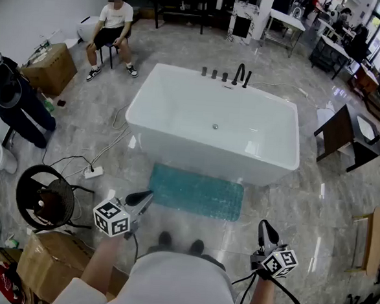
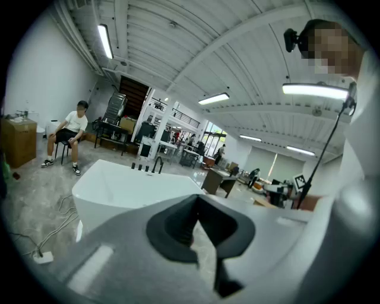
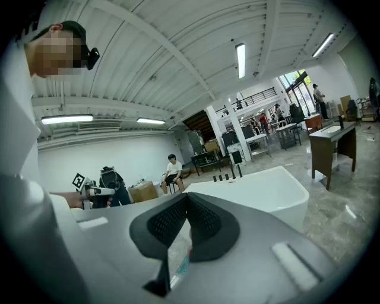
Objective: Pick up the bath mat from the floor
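Teal, knobbly rectangular bath mat (image 1: 197, 192) lay flat on the glossy grey stone floor (image 1: 316, 209) at lower centre, hard against the white rectangular bathtub (image 1: 211, 127), likely where a bather would step out. You held your left gripper (image 1: 147, 196) and right gripper (image 1: 263, 225) at bottom frame, both claws closed, empty, short of it.

A big open workshop hall: a tub (image 1: 214, 124) stands alone on the floor, with boxes (image 1: 48, 68), worktops (image 1: 287, 22), and cables (image 1: 79, 163) around.
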Demonstrator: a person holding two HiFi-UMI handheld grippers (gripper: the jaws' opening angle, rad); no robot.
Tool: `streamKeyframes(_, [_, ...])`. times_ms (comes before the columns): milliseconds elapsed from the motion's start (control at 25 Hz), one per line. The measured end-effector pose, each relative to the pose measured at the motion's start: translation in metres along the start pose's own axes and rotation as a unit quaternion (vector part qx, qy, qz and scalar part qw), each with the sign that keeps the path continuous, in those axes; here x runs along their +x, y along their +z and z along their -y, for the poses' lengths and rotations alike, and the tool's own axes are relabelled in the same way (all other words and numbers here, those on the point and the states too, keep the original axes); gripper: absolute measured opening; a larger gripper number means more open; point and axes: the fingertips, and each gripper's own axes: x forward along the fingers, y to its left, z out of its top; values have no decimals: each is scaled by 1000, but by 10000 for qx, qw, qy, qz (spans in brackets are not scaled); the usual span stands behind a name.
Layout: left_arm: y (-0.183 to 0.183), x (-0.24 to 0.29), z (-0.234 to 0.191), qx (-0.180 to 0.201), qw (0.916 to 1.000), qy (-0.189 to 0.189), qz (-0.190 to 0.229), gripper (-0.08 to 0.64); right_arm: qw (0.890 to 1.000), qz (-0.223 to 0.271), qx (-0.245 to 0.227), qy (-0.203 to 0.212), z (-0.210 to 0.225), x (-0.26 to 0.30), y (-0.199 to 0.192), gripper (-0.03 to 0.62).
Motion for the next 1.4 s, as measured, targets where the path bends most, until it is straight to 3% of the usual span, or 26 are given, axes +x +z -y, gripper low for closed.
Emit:
streamKeyframes(600, [-5,9,3,-47,10000,-8,-21,2,10000,-16,-13,-14,7,-1,1,6])
streamKeyframes(1000, [-10,-4,-9,-105,9999,-35,-16,2,9999,-108,-29,-42,-11,3,-6,6])
streamKeyframes(1400, [-17,-21,-30,-317,9990,-308,37,2,9995,-217,127,-180,-30,17,-29,6])
